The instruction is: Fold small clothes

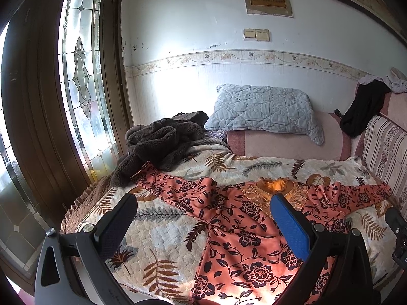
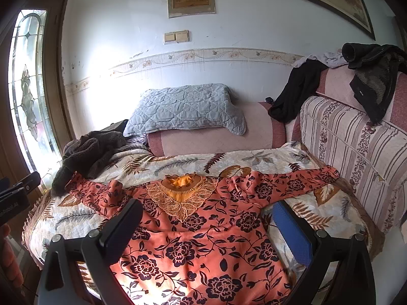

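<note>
An orange floral garment (image 1: pixel 229 223) lies spread flat, front up, on the leaf-patterned bed cover (image 1: pixel 162 239), both sleeves stretched out sideways and an embroidered gold collar (image 1: pixel 276 186) at the far end. It also shows in the right wrist view (image 2: pixel 198 239). My left gripper (image 1: pixel 203 206) is open and empty, held above the garment's left half. My right gripper (image 2: pixel 207 209) is open and empty, held above the chest and right side. The garment's lower hem is hidden below both views.
A dark brown fleece jacket (image 1: pixel 155 147) lies heaped at the far left, touching the left sleeve end. A grey quilted pillow (image 1: pixel 264 109) rests on a pink bolster (image 2: pixel 218 137). A striped sofa back (image 2: pixel 356 152) with dark clothes (image 2: pixel 300 91) bounds the right. A glass door (image 1: pixel 81 76) stands left.
</note>
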`<move>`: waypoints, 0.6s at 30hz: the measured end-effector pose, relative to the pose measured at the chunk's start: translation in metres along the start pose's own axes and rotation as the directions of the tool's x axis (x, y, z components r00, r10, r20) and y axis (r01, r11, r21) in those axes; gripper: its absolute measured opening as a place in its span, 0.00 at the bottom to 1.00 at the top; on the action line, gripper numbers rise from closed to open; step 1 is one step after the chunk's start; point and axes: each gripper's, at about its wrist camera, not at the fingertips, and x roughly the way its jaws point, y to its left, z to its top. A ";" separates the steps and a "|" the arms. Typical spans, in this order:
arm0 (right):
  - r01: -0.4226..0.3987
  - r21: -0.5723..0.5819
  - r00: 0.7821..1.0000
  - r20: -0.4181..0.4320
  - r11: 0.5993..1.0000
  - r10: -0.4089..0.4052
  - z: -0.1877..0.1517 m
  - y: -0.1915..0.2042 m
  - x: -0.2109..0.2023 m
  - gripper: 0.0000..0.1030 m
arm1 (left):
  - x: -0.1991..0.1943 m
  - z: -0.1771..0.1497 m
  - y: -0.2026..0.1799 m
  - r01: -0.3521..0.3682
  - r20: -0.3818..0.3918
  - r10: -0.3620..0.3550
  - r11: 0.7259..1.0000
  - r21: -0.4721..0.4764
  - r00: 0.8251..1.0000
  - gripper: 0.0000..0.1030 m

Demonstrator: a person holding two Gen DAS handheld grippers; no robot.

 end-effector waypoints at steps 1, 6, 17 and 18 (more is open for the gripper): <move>0.000 -0.001 1.000 -0.002 1.000 0.000 0.000 0.000 0.001 1.00 | 0.002 0.000 -0.001 -0.001 -0.002 0.001 1.000 0.001 1.000 1.00; 0.002 0.003 1.000 -0.007 1.000 -0.002 -0.001 -0.002 0.004 1.00 | 0.011 0.000 -0.005 0.000 -0.014 0.000 1.000 0.012 1.000 1.00; 0.014 0.025 0.999 -0.035 1.000 -0.013 -0.006 -0.015 0.024 1.00 | 0.035 -0.007 -0.021 0.010 -0.057 -0.007 0.999 0.041 0.998 1.00; 0.010 0.034 0.999 -0.044 0.999 -0.008 -0.007 -0.019 0.028 1.00 | 0.041 -0.009 -0.024 0.018 -0.070 -0.014 0.999 0.046 0.997 1.00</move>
